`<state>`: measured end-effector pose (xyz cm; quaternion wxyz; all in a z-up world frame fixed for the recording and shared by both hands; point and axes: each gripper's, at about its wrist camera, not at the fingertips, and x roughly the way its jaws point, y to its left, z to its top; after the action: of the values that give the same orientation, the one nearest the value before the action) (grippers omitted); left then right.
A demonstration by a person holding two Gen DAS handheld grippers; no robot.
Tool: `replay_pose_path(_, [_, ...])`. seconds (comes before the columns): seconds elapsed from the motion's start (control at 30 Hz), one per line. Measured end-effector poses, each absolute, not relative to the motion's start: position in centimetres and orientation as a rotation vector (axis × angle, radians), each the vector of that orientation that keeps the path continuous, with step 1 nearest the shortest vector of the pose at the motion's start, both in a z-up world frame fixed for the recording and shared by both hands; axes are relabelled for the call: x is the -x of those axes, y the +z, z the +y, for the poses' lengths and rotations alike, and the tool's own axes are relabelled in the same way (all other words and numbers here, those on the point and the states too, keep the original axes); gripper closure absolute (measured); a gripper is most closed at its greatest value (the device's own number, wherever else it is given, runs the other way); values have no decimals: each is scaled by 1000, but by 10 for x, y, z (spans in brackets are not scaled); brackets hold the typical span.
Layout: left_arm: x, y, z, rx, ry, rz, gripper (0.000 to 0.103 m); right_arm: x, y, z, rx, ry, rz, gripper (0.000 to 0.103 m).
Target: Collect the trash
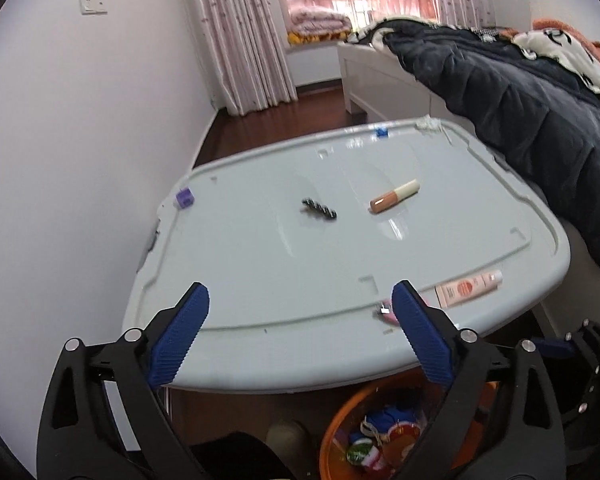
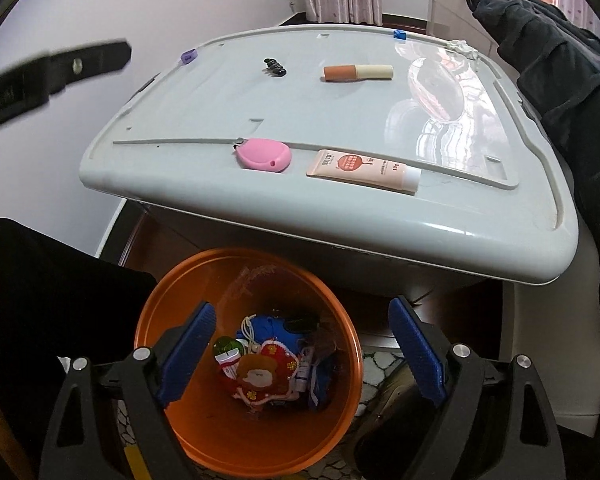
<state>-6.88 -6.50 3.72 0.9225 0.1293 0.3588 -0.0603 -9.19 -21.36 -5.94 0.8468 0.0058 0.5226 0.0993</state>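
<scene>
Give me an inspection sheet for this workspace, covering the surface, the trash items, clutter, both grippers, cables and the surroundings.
Surface: pale grey lid used as a table top, glossy, with window reflections.
Job's things: pink oval case and cream tube near the front edge; orange-and-cream stick, black hair clip further back. Orange bin on the floor below holds several items.
Clutter: purple clip and blue clip on the rim.
Grippers: left gripper open, empty; right gripper open, empty, above the bin.
Cables: nothing seen.
Surroundings: dark jacket on the bed, curtains, white wall.
</scene>
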Motion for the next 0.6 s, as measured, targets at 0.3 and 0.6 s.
replay_pose_path(0.3, [53, 61, -57, -269, 1, 613, 10, 92, -60, -208, 17, 208, 1097, 16])
replay_pose_path(0.6, [46, 87, -51, -121, -103, 546, 10, 93, -61, -203, 49, 214, 1097, 16])
